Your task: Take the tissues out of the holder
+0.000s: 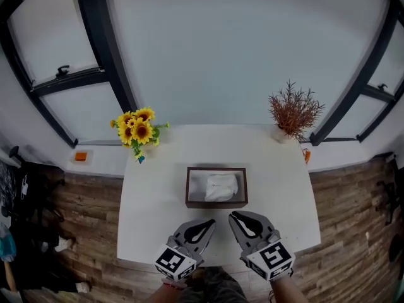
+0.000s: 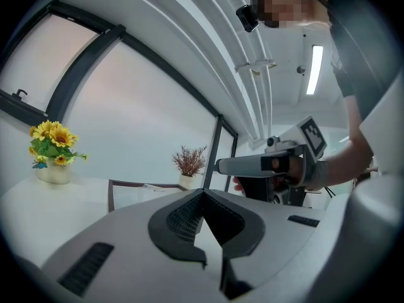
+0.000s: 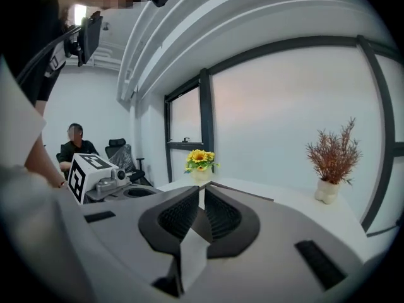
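I'm holding my left tongs [image 1: 207,222] and right tongs [image 1: 235,215] clenched, empty, at the white desk's [image 1: 148,226] near edge; soft crumpled white tissues [image 1: 221,187], probably pinching the top.

A white table [image 1: 158,226] with rounded corners stands on a wooden floor [image 1: 88,232], against the windowed wall. Near its middle, a little toward the near edge, sits a dark brown rectangular holder [image 1: 216,204], open at the top, with white tissues [image 1: 221,187] lying inside. A bunch of sunflowers [image 1: 137,129] stands at the far left corner, and a reddish dried plant [image 1: 294,111] in a small white pot [image 1: 282,135] at the far right corner, both well apart from the holder.
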Demonstrator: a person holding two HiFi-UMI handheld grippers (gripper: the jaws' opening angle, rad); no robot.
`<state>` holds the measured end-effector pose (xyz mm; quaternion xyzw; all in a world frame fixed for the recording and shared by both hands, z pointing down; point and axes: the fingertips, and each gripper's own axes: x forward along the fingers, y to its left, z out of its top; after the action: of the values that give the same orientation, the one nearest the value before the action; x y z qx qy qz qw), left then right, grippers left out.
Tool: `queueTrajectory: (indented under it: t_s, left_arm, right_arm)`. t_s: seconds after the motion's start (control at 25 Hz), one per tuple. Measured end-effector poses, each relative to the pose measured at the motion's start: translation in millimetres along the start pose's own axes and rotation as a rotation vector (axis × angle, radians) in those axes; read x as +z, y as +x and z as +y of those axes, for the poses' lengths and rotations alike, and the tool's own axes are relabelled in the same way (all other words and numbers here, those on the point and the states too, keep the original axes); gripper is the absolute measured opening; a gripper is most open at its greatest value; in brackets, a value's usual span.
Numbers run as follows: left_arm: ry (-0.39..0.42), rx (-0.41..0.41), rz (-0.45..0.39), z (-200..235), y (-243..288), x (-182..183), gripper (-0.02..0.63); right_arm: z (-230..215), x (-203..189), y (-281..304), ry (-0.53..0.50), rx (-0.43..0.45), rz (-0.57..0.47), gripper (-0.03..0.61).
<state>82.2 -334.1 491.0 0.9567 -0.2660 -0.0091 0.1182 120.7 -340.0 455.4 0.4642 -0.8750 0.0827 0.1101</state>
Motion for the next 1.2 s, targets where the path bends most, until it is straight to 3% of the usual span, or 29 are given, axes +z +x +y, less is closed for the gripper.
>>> queueTrajectory:
  t_s: [0.28, 0.44, 0.64, 0.88, 1.2]
  left_arm:
    - [-0.003, -0.027, 0.017, 9, 26, -18, 0.008]
    - [-0.008, -0.084, 0.019, 4, 44, -26, 0.008]
    - [-0.041, -0.137, 0.031, -4, 61, -35, 0.008]
    - [-0.061, -0.136, 0.038, -5, 68, -44, 0.008]
    - [-0.067, -0.110, 0.040, 0, 67, -48, 0.008]
  right_arm:
    - [-48, -7, 39, -0.156, 0.105, 0.195, 0.011]
    - [-60, -22, 62, -0.254, 0.185, 0.319, 0.078]
    - [-76, -42, 85, -0.412, 0.247, 0.440, 0.106]
    - [-83, -57, 103, -0.546, 0.342, 0.575, 0.167]
    - [-77, -84, 122, -0.655, 0.452, 0.784, 0.176]
